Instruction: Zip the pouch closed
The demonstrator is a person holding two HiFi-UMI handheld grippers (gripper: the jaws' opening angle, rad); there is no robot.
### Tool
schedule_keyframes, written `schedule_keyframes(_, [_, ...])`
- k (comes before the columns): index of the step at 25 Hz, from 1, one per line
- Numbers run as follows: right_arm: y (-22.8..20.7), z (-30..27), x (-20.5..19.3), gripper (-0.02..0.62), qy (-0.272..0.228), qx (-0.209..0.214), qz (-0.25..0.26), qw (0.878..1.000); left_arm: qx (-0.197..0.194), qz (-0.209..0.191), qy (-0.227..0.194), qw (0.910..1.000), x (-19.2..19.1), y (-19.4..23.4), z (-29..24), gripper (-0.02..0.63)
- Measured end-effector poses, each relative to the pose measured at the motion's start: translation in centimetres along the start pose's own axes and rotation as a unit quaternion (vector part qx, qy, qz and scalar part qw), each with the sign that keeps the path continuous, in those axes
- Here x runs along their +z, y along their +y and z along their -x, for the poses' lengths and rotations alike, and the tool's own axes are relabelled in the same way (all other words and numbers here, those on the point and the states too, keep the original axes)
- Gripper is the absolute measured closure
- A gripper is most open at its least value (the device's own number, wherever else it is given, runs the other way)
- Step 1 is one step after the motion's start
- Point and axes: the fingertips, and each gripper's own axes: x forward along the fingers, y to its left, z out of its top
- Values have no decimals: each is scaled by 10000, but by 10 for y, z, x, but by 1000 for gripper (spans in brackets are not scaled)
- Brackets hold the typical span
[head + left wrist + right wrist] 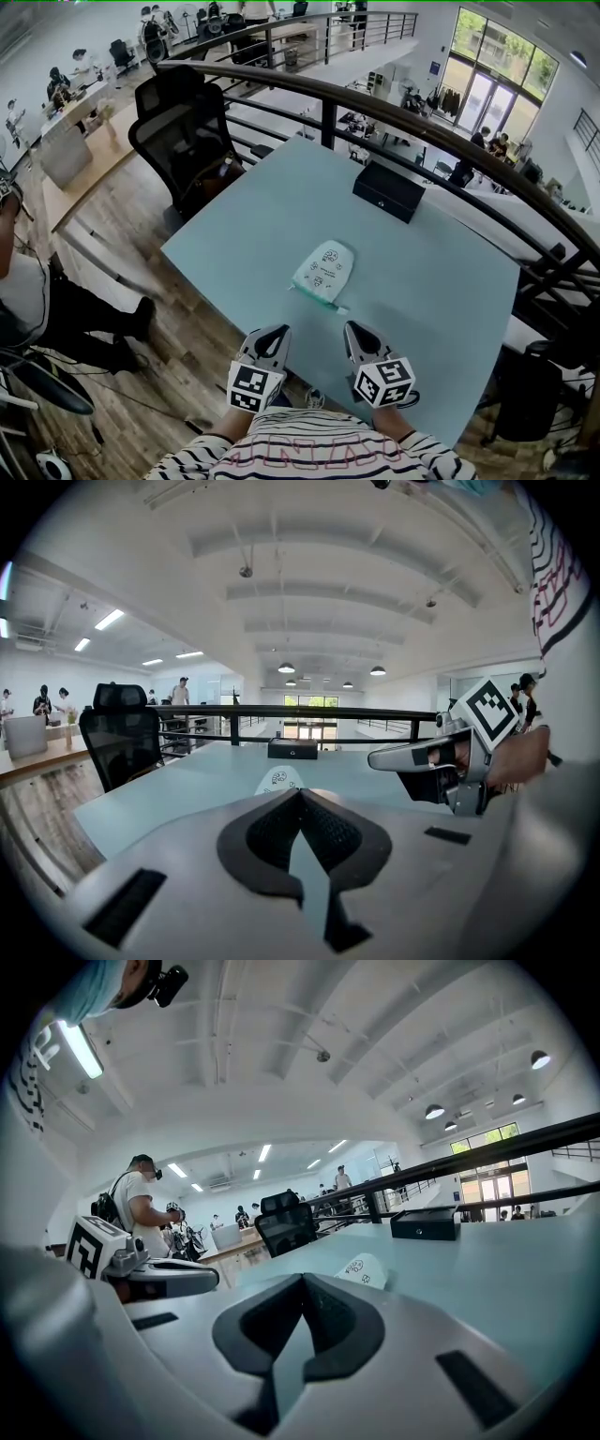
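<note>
With your left gripper [277, 331] and right gripper [352, 329] both closed on nothing and the pouch [324, 272] lying flat on the desk [441, 281] just ahead, between the two sets of jaws, open them first, then pin one end so it cannot slide as you zip.

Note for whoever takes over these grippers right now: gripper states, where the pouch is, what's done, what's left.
Grippers: left gripper and right gripper are both shut and empty, side by side over the near edge of the pale blue table.
Things: the small white pouch, with printed faces and a teal zip edge, lies flat just ahead of both grippers, zip edge nearest them. A black rectangular box sits farther back.
Done: nothing visible; neither gripper touches the pouch.
Left: steady the pouch with one gripper and draw the zip closed with the other. How far the zip stands open can't be told.
</note>
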Motion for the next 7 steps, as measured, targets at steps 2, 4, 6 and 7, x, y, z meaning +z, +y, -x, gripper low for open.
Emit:
schedule_keyframes(2, [0, 0, 0, 568, 7, 10, -5, 10000, 16, -3, 12, 10000, 0, -1, 0, 583])
schedule_keyframes(4, [0, 0, 0, 568, 4, 13, -11, 10000, 29, -3, 25, 10000, -1, -1, 0, 583])
schedule_keyframes(6, [-2, 1, 0, 568, 0, 4, -21, 10000, 40, -1, 33, 10000, -1, -2, -1, 583])
schedule_keyframes(7, [-3, 1, 0, 569, -3, -1, -25, 10000, 45, 0, 37, 10000, -1, -3, -1, 583])
